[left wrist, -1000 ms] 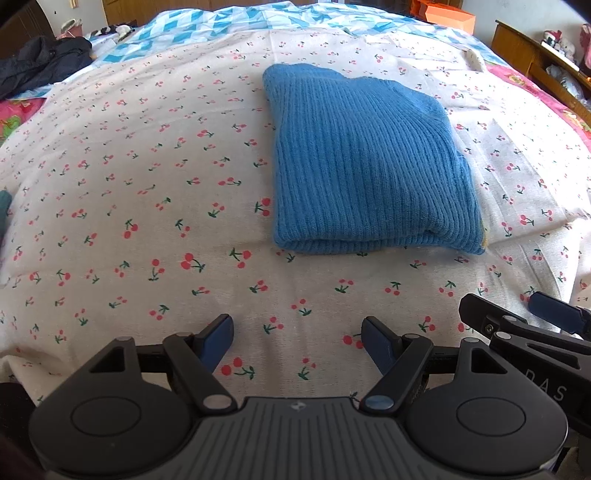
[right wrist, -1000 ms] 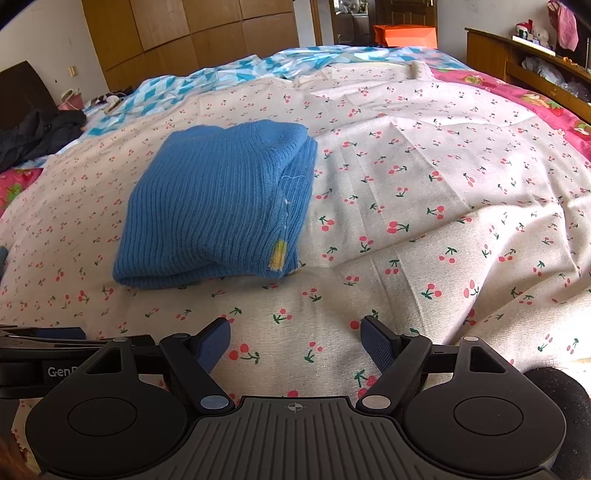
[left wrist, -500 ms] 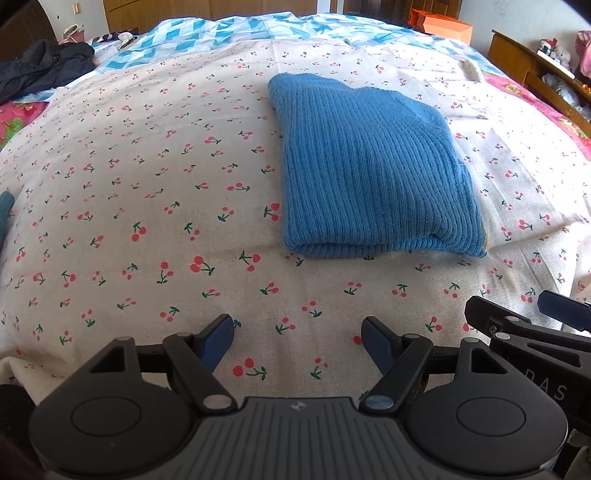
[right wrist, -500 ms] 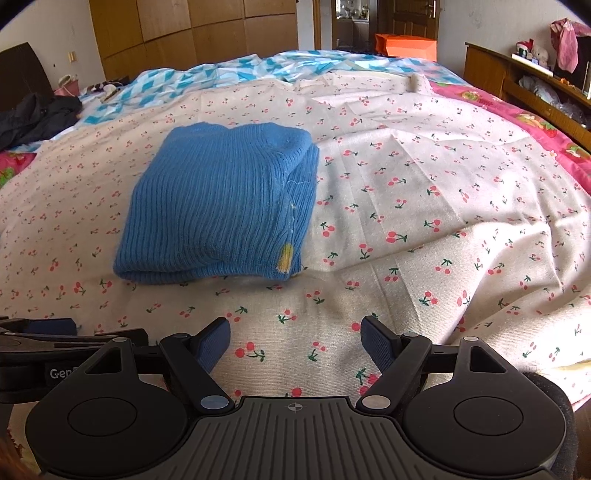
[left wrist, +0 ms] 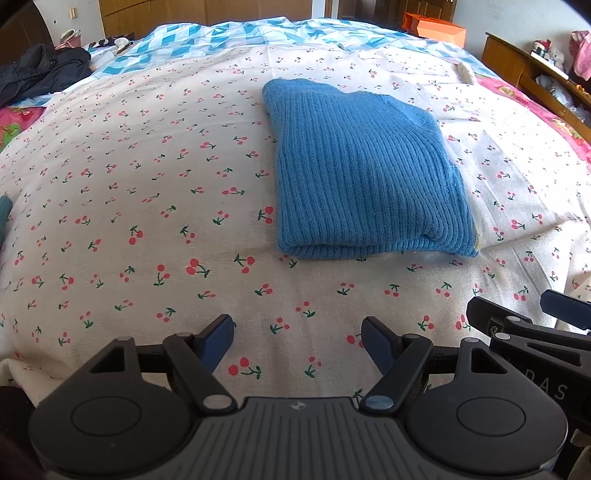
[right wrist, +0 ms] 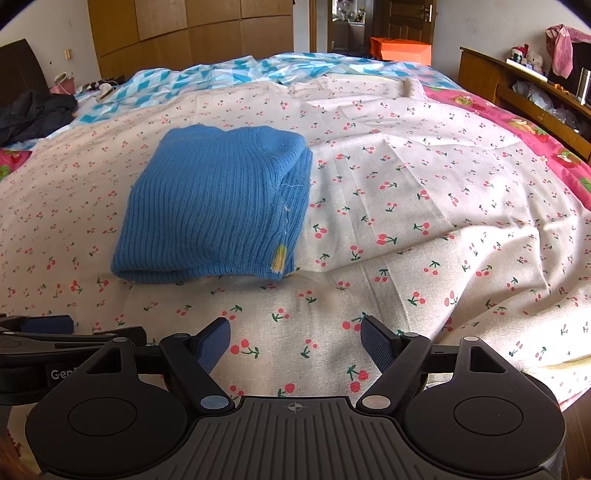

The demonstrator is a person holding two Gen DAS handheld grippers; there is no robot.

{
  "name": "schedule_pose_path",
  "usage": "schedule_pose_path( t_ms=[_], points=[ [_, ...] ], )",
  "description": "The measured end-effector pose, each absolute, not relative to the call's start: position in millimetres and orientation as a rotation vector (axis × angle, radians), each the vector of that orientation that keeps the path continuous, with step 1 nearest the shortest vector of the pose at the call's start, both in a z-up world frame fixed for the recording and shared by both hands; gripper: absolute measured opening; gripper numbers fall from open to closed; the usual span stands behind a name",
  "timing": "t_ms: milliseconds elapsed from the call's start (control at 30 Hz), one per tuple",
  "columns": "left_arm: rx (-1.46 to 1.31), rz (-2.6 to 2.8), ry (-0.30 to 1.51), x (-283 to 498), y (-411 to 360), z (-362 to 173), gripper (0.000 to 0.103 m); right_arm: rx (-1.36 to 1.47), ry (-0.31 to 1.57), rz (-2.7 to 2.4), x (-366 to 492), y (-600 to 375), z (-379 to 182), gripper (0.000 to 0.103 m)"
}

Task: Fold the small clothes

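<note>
A blue ribbed knit garment [left wrist: 365, 173] lies folded into a flat rectangle on the cherry-print sheet [left wrist: 147, 184]; it also shows in the right wrist view [right wrist: 218, 206], with a small yellow patch at its near right corner. My left gripper [left wrist: 297, 339] is open and empty, over the sheet short of the garment's near edge. My right gripper [right wrist: 295, 339] is open and empty, beside the left one. Part of the right gripper [left wrist: 532, 325] shows at the lower right of the left wrist view. Part of the left gripper [right wrist: 48, 332] shows at the lower left of the right wrist view.
A dark jacket [left wrist: 40, 70] lies at the far left. A blue-and-white patterned blanket [left wrist: 229, 33] covers the far end of the bed. An orange box [right wrist: 400, 48] stands beyond it. A wooden shelf [right wrist: 524, 88] with clutter runs along the right. A pink quilt [right wrist: 535, 136] edges the right side.
Both grippers have drawn back and risen away from the folded garment, which now looks farther off. Both stay open and empty. The garment has not moved.
</note>
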State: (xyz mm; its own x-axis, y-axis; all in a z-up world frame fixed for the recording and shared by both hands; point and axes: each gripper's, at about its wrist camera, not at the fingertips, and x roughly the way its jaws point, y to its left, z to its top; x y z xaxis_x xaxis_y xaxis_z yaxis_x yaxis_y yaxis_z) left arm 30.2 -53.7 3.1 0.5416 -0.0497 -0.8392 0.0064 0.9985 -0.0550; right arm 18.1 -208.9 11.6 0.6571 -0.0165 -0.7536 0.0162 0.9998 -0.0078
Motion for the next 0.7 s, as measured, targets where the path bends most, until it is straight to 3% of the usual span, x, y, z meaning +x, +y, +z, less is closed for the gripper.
schedule_pose_path(
  t_ms=[700],
  points=[
    [-0.03, -0.031, 0.996, 28.8, -55.9, 0.2, 0.08, 0.024, 0.86, -0.017, 14.8, -213.0, 6.7, 0.079]
  ],
)
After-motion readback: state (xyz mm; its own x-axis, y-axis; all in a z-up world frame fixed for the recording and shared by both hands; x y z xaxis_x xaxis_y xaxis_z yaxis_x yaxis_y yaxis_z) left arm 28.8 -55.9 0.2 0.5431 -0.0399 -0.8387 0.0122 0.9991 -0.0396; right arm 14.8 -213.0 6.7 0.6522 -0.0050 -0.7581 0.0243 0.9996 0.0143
